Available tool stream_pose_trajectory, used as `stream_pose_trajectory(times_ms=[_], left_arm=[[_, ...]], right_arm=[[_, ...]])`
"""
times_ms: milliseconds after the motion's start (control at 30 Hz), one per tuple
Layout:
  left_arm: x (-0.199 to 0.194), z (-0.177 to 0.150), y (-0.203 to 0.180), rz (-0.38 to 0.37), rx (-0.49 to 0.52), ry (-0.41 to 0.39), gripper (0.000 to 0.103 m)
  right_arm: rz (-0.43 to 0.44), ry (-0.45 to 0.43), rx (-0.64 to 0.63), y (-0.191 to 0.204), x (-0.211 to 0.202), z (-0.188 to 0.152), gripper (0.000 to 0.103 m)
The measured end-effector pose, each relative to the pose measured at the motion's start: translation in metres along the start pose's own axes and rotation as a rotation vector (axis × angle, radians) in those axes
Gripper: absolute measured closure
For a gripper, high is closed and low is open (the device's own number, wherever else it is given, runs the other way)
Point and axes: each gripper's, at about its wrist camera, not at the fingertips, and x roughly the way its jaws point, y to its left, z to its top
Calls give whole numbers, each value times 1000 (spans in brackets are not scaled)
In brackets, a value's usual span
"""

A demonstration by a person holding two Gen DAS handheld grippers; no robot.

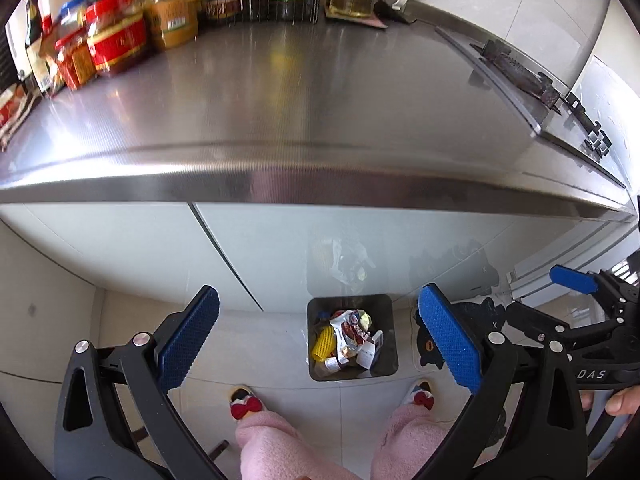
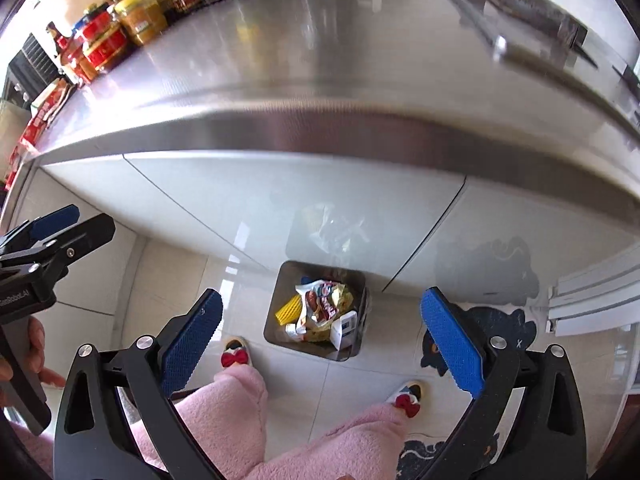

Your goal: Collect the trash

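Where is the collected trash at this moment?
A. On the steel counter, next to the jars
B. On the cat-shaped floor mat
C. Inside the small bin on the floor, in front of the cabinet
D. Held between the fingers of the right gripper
C: the wrappers lie inside the bin on the floor below the counter, and both the left gripper and the right gripper are open and empty.

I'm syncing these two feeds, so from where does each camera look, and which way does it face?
Left wrist: on the left gripper, open, facing down past the countertop at the trash bin; pink legs, slippers show.
Right wrist: on the right gripper, open, facing likewise; legs show.
Shared: bin, countertop, each other's gripper.
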Motion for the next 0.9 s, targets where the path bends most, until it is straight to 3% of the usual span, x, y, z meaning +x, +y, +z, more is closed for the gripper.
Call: stream_pose_trajectory(times_ms=[267, 533, 633, 900], left_arm=[[-73, 53, -22, 10, 37, -146, 8], [-149, 99, -31, 78, 49, -325, 8], [-175, 107, -35, 88, 54, -376, 8], [-218, 115, -34, 108, 28, -452, 8]], right_arm=[[-66, -198, -35, 10, -83, 53, 3], [-114, -362, -23, 9, -165, 99, 3], [-161, -392, -25, 14, -189, 103, 3], [-173, -462, 12, 24, -228, 106, 3]])
